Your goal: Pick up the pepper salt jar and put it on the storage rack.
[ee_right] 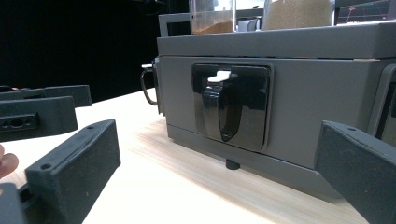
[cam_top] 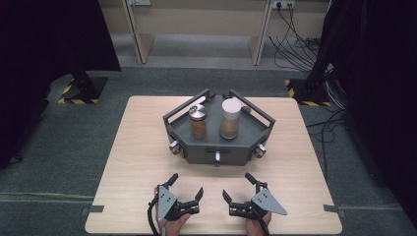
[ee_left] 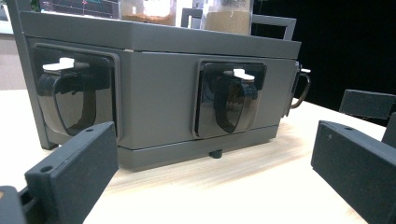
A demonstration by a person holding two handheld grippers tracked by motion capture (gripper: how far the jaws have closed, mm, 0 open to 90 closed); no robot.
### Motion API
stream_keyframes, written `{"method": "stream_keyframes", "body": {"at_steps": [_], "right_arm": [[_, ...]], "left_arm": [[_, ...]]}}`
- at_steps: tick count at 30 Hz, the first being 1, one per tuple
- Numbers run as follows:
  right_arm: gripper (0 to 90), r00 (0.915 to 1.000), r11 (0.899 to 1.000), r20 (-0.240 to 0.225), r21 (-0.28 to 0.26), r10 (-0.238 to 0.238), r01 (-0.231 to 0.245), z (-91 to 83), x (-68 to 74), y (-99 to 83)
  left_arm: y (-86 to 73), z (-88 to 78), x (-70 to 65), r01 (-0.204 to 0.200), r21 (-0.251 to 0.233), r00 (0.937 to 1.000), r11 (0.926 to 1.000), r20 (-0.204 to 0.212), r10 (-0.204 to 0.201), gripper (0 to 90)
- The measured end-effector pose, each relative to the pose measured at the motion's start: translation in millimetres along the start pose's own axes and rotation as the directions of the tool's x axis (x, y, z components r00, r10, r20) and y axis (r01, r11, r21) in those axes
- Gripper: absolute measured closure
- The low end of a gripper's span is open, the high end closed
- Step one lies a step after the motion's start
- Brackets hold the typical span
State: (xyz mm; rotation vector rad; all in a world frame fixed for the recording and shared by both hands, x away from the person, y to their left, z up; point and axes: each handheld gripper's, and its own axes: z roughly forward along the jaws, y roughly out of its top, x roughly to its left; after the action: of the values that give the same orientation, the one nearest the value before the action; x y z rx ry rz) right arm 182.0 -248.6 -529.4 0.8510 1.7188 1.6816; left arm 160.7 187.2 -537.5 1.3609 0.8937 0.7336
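Two claws rest on the near edge of the light wooden table [cam_top: 133, 147], the left claw [cam_top: 185, 188] and right claw [cam_top: 240, 185] both spread wide and holding nothing. Well beyond them, mid-table, sits a grey angular rack [cam_top: 196, 148] with black latches on its faces. On top stand a metal-lidded jar [cam_top: 198, 121] and, just beside it, a white-lidded jar [cam_top: 230, 118], both upright

Pale wood worktop [cam_top: 137, 162] on grey carpet floor [cam_top: 59, 142], black curtains [cam_top: 44, 44] at both sides, beige partition panels [cam_top: 196, 19] behind, black cables [cam_top: 295, 44] trailing from wall sockets [cam_top: 282, 5], yellow-black striped stand bases [cam_top: 83, 91].
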Motion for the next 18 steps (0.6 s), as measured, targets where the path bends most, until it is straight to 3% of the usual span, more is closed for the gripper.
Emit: {"method": "stream_keyframes", "body": {"at_steps": [18], "right_arm": [[0.8,0.9999,1.000,0.002,-0.002,0.011,-0.011,-0.2,-0.6,-0.2]], "left_arm": [[0.1,0.1,0.0,-0.001,0.001,1.0000,1.0000,0.000,0.001,0.3]]}}
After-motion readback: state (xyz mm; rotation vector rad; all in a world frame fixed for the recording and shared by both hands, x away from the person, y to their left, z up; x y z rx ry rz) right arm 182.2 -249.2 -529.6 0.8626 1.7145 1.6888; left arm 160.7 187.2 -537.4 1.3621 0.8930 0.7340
